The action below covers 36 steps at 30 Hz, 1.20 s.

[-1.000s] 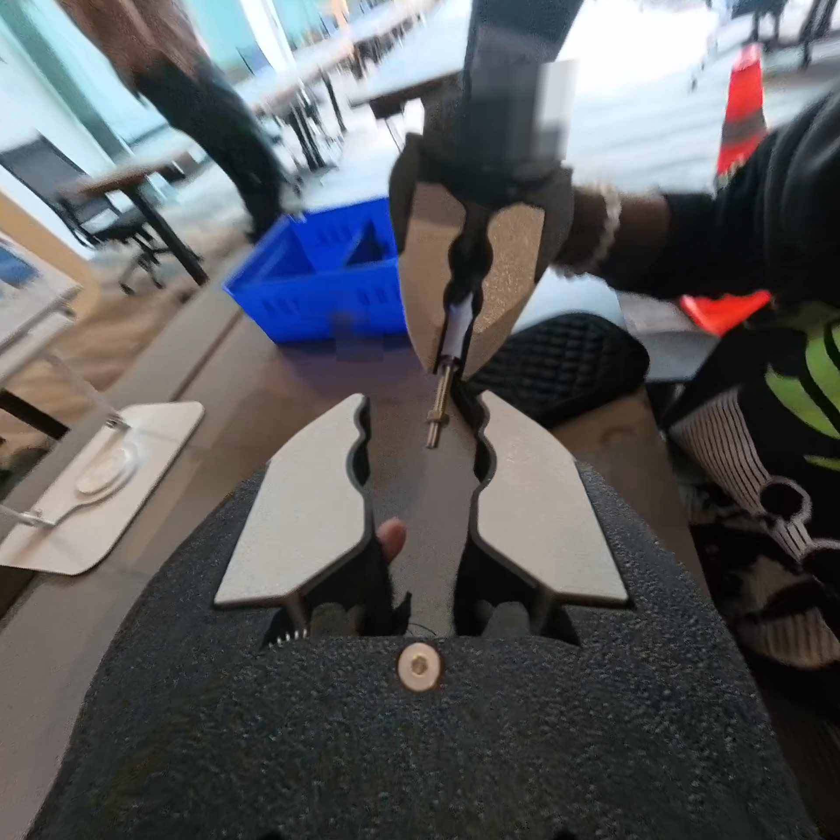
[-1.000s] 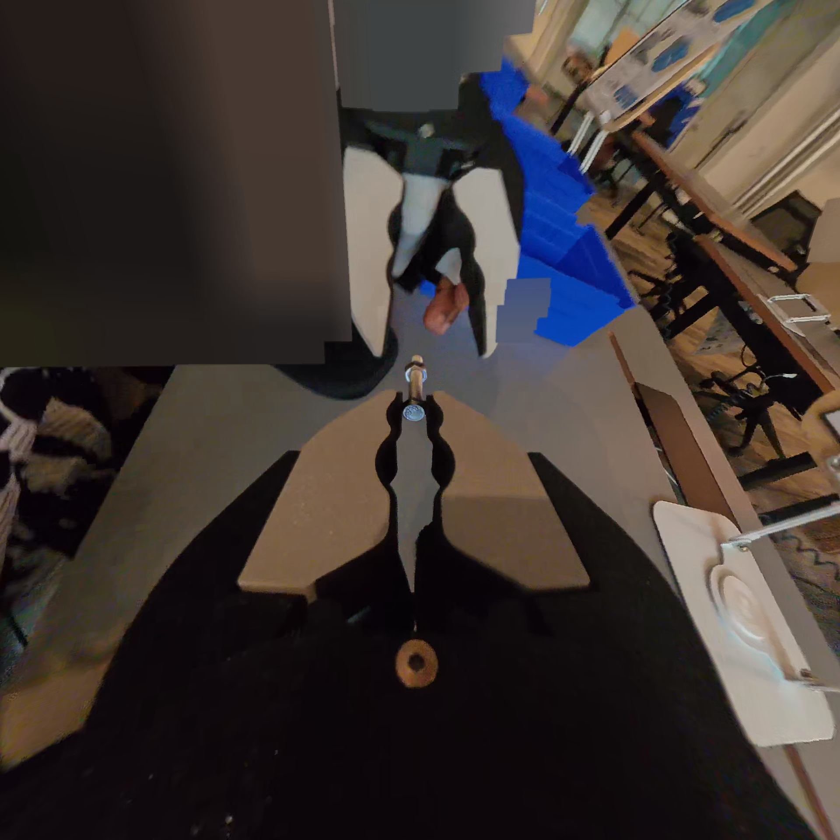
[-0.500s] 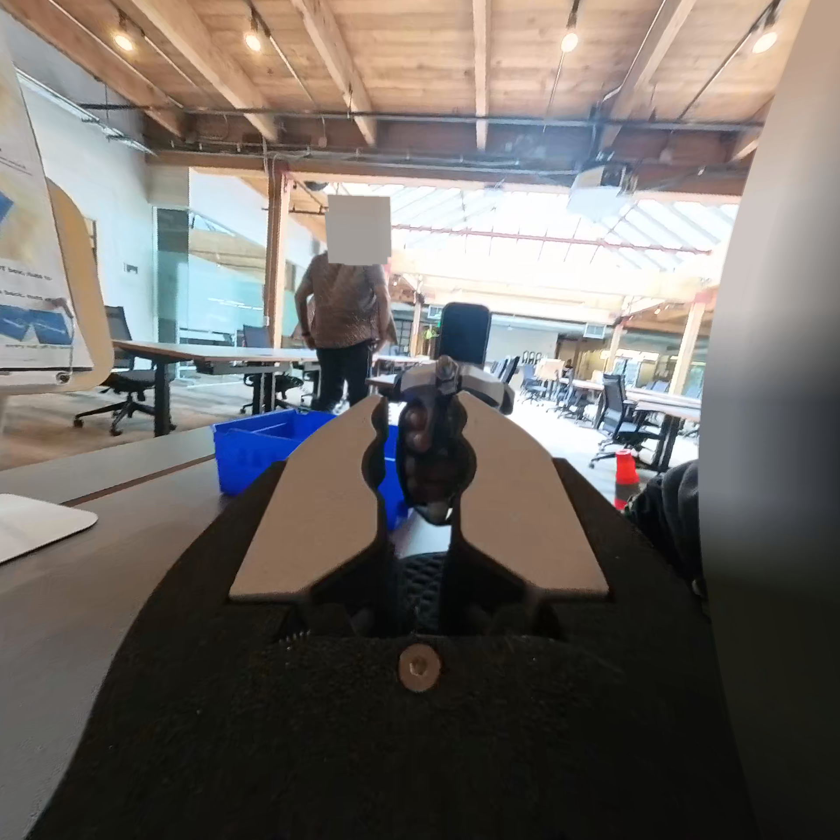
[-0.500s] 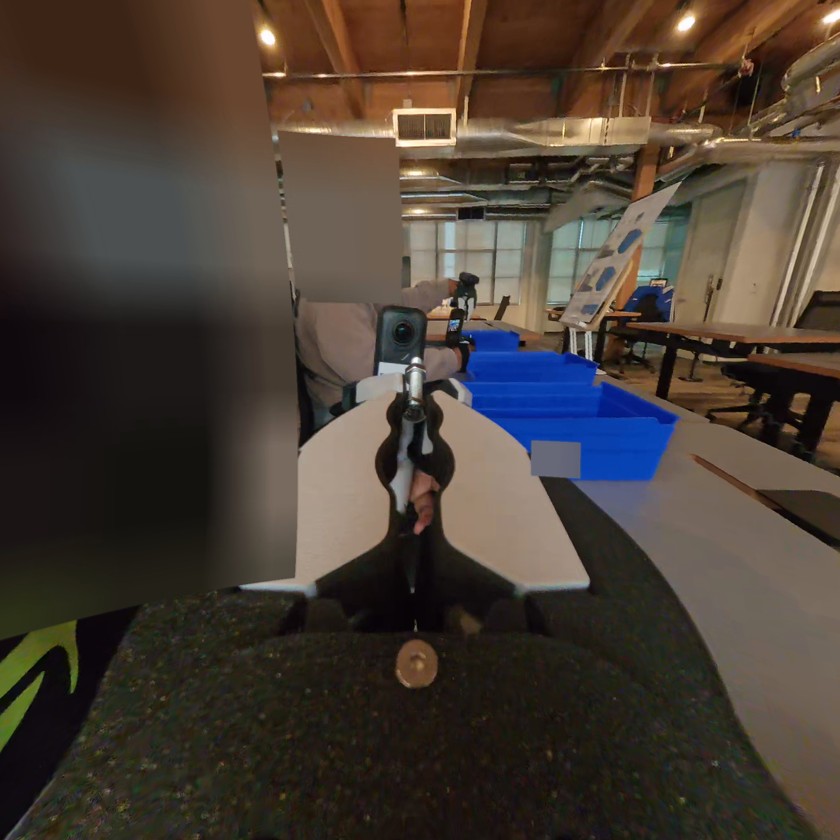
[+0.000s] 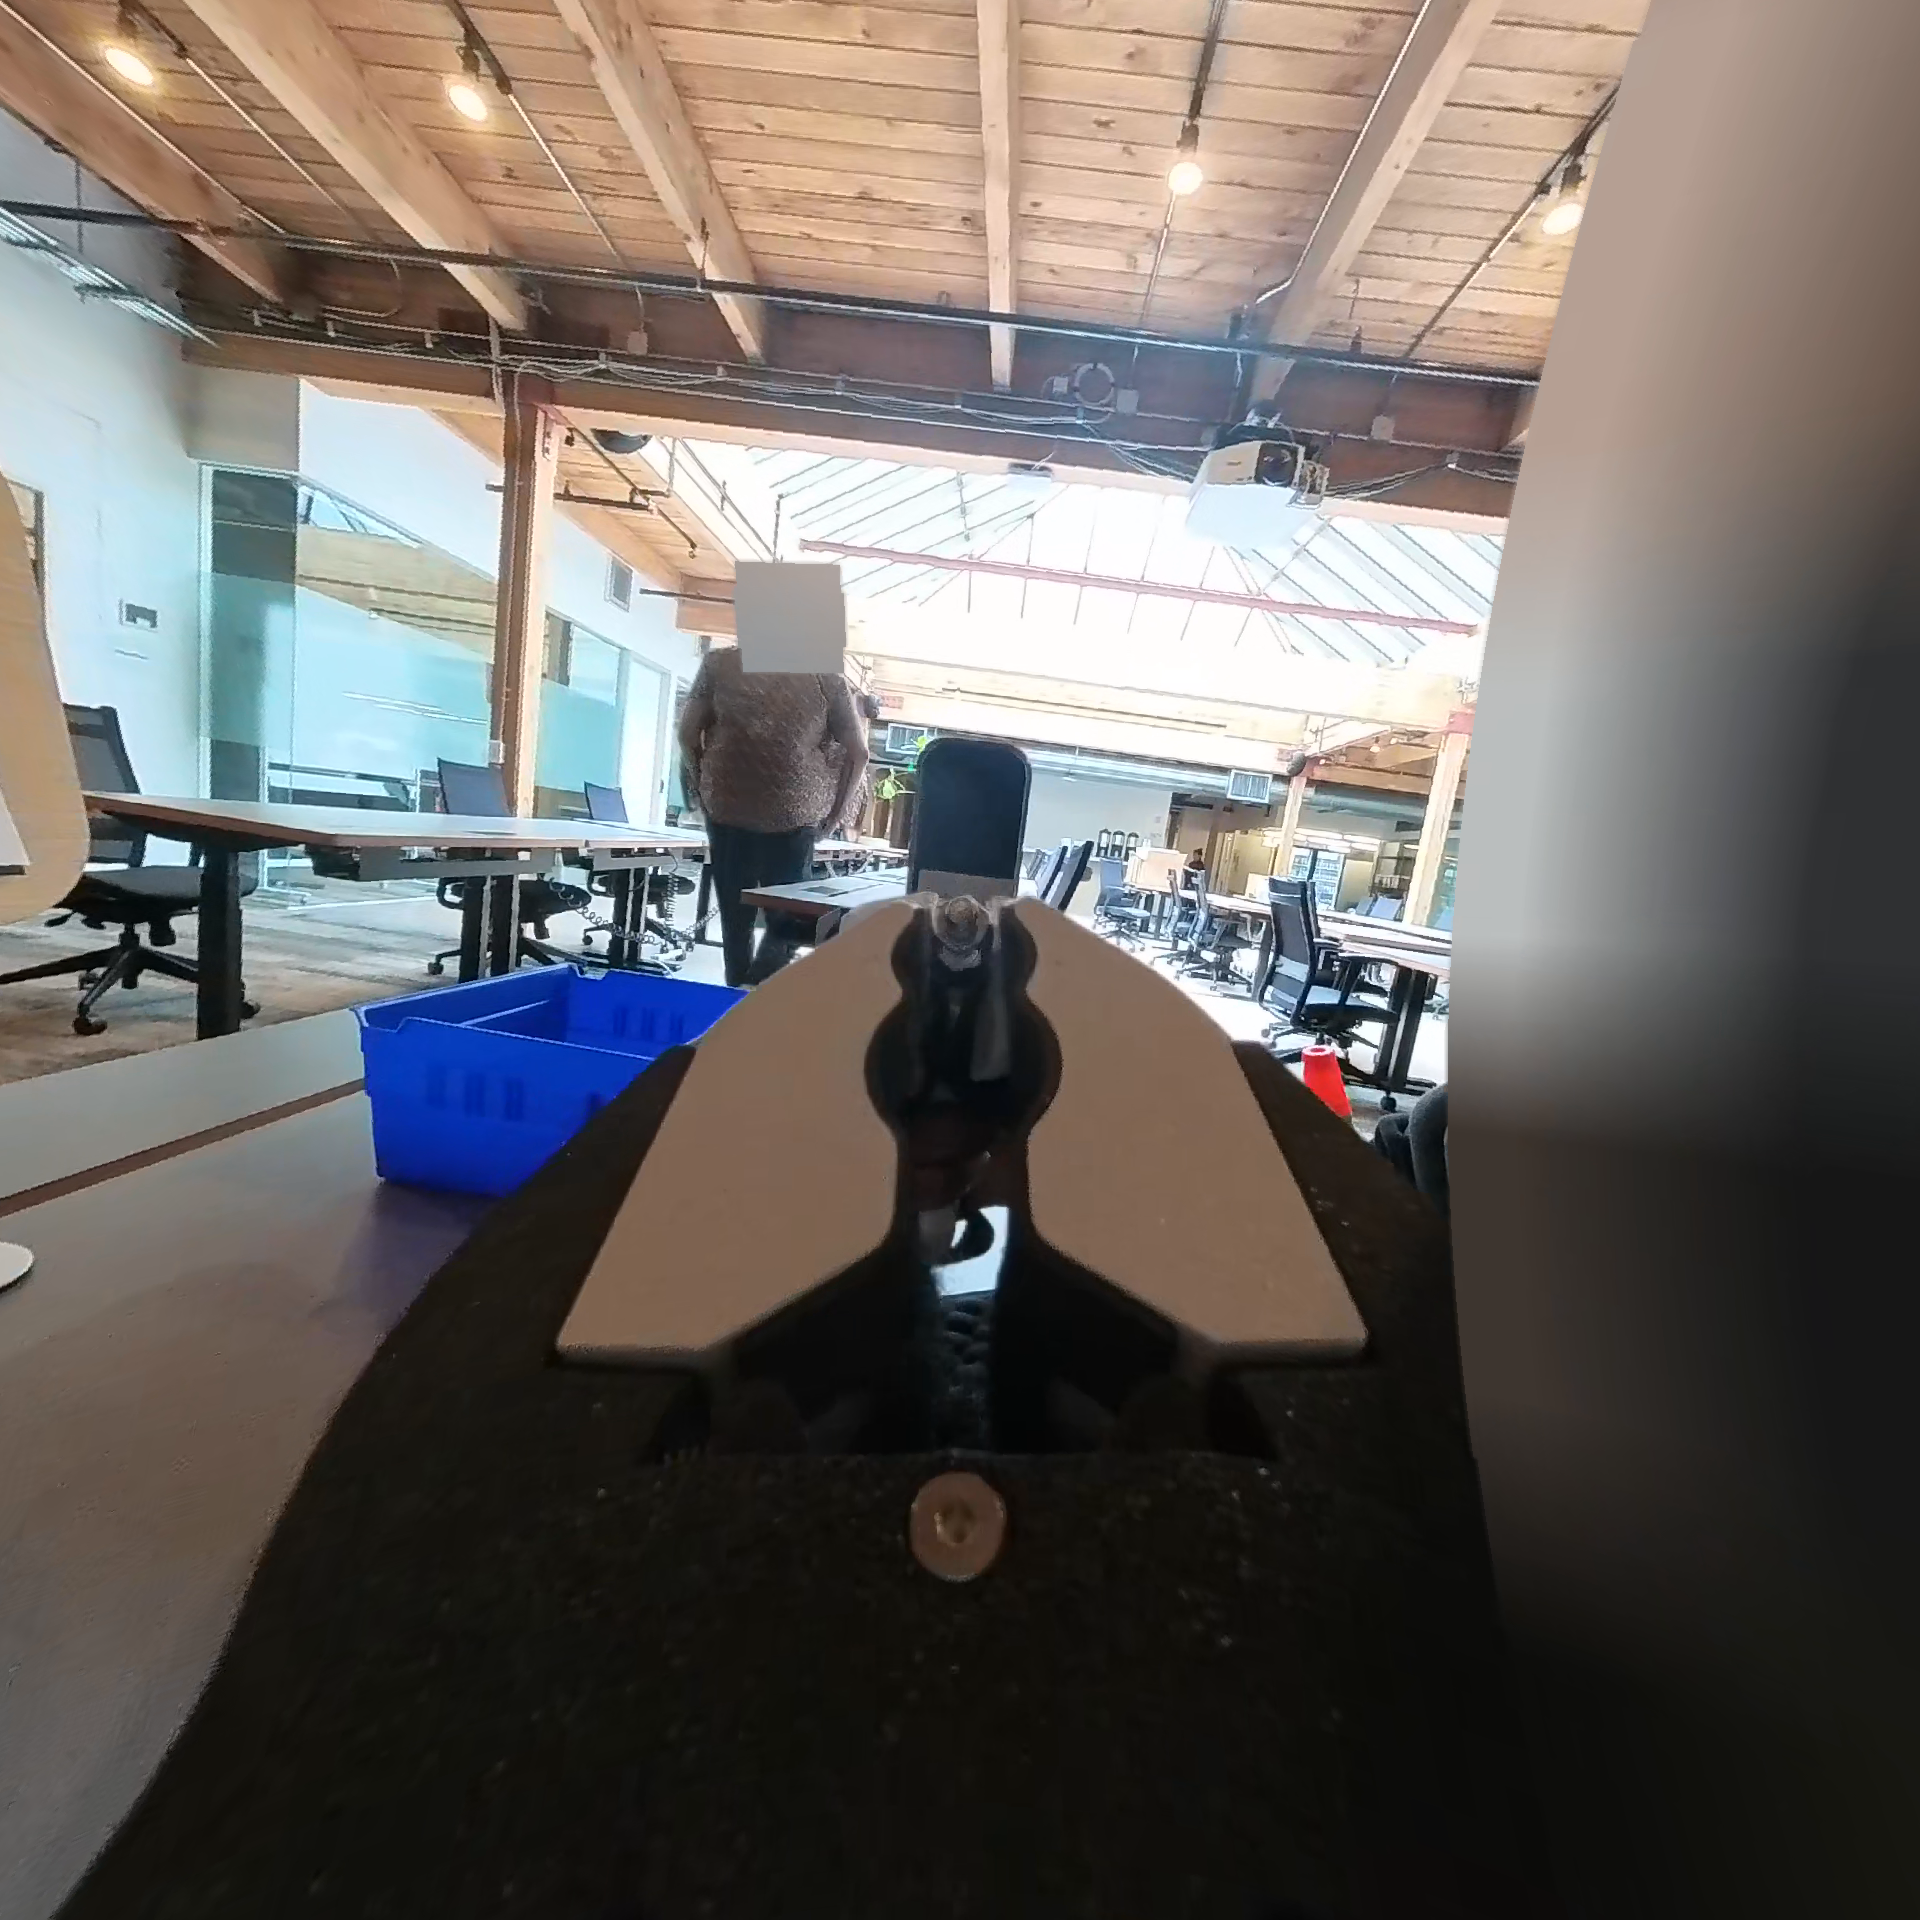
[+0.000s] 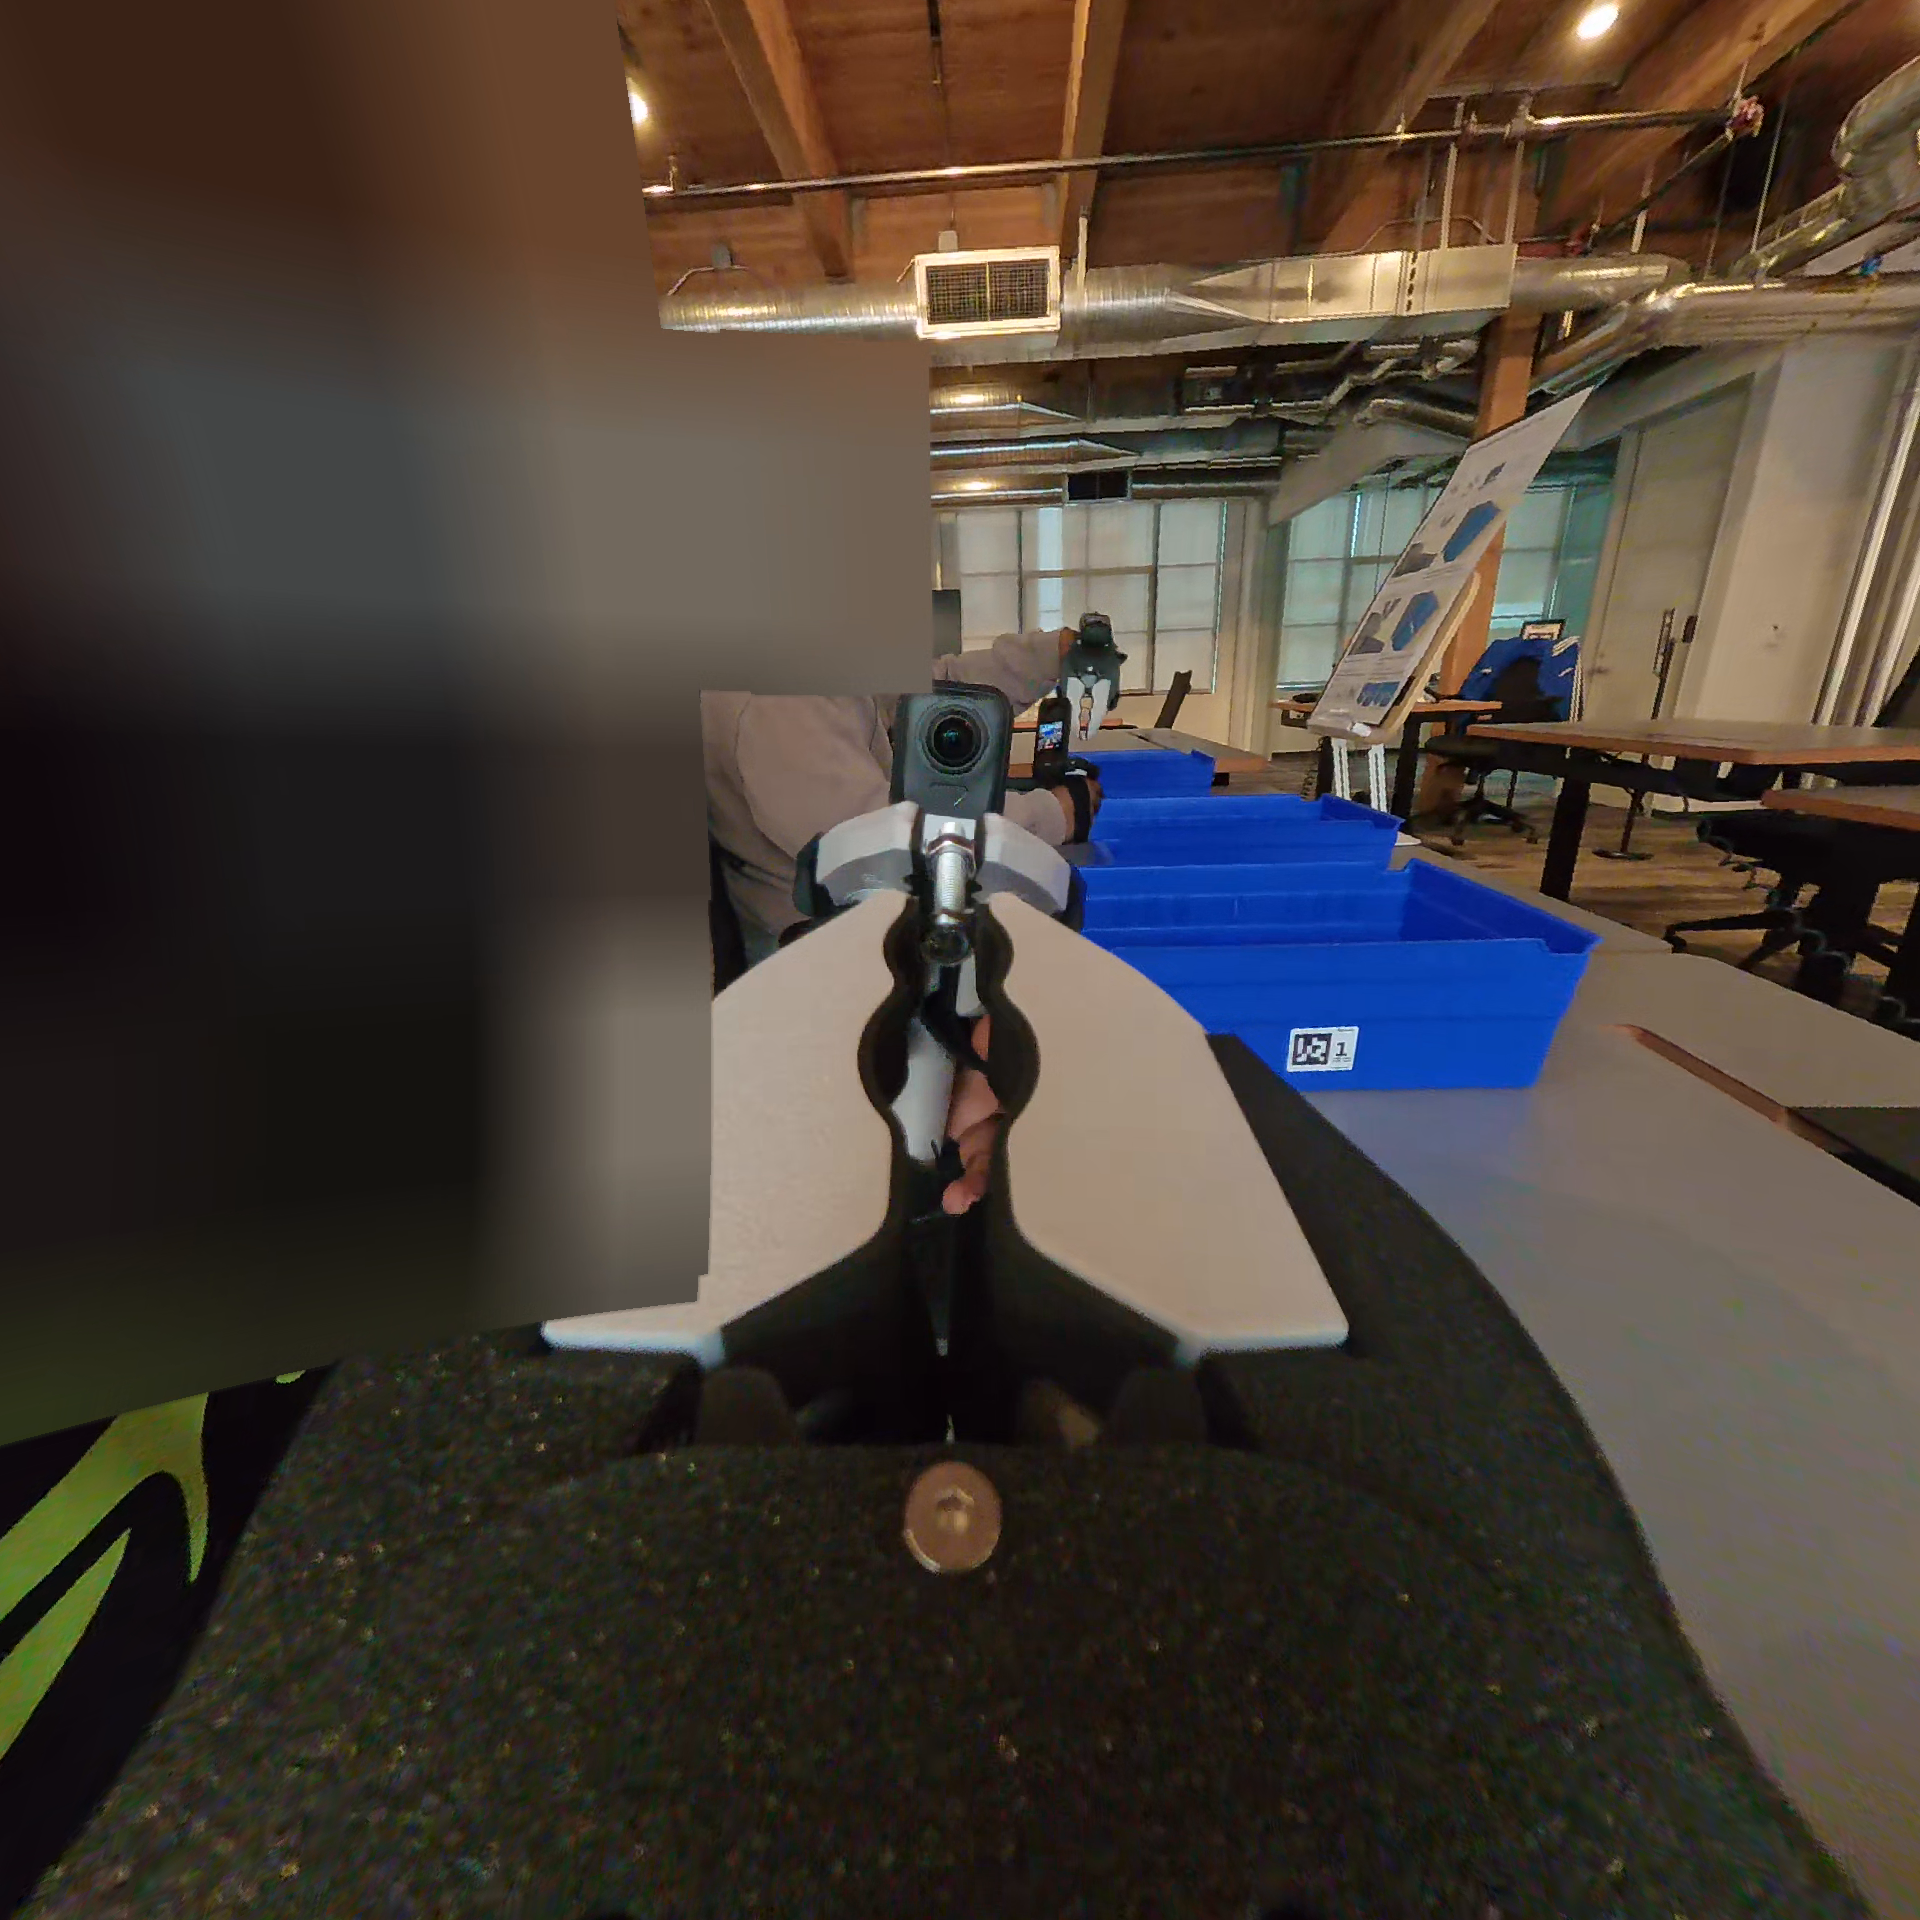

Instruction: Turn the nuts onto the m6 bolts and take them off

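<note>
Steel, rigid and slick: the bolt (image 6: 950,883) hung in mid-air between my two grippers, well above the table. My right gripper (image 6: 948,940) clamped its head; my left gripper (image 5: 964,928) pinched the nut (image 6: 952,837), best taken across its flats.

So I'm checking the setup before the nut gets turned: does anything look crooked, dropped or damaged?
Nothing stands out. The right gripper clamps the bolt at its head, the bolt runs straight toward the left gripper, which is closed on the nut. The blue bin sits upright on the table.
</note>
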Each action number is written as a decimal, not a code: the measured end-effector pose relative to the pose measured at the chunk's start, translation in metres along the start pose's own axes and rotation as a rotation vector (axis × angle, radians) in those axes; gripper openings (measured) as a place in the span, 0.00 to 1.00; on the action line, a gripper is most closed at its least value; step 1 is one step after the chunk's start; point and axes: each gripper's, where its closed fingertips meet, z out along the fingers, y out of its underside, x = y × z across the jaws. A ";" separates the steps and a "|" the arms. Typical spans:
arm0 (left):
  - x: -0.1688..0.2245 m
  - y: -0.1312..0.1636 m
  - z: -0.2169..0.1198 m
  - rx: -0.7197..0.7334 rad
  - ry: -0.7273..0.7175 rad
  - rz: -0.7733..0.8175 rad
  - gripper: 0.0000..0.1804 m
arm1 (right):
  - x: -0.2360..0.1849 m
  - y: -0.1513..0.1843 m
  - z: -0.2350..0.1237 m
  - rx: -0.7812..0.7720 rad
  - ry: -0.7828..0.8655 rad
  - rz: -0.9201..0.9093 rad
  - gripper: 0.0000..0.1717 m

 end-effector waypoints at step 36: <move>-0.024 0.052 -0.020 -0.565 -0.080 0.176 0.27 | 0.010 0.036 0.007 -0.482 0.053 -0.156 0.05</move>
